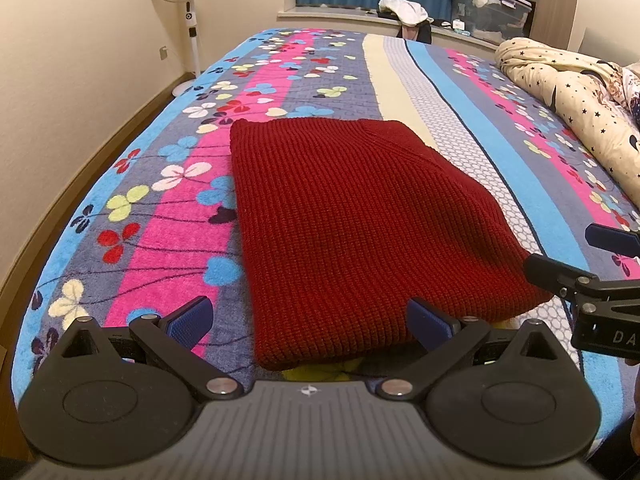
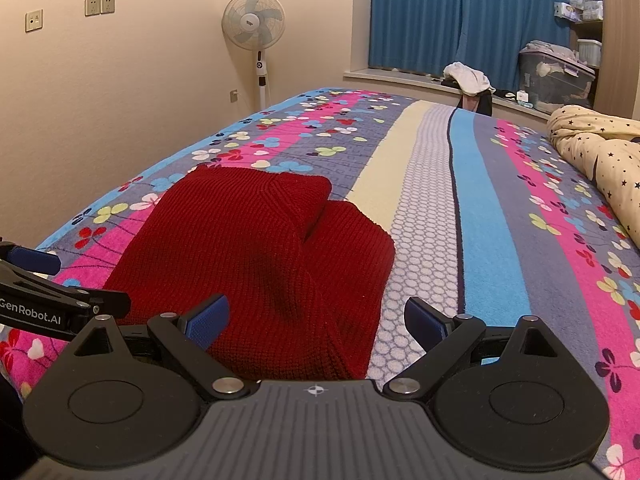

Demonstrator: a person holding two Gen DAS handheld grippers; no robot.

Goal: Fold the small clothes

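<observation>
Jaws of both grippers, left and right, spread and empty at near edge of sweater, apparently poised for next fold.

**Red knit, folded on the bed**

I see a dark red ribbed-knit sweater lying flat, folded into a rough rectangle (one folded panel overlaps another on top), resting on the floral striped bedspread.

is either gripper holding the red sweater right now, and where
Nothing is held: left gripper and right gripper are both open, with the folded red knit sweater lying on the bed.
</observation>
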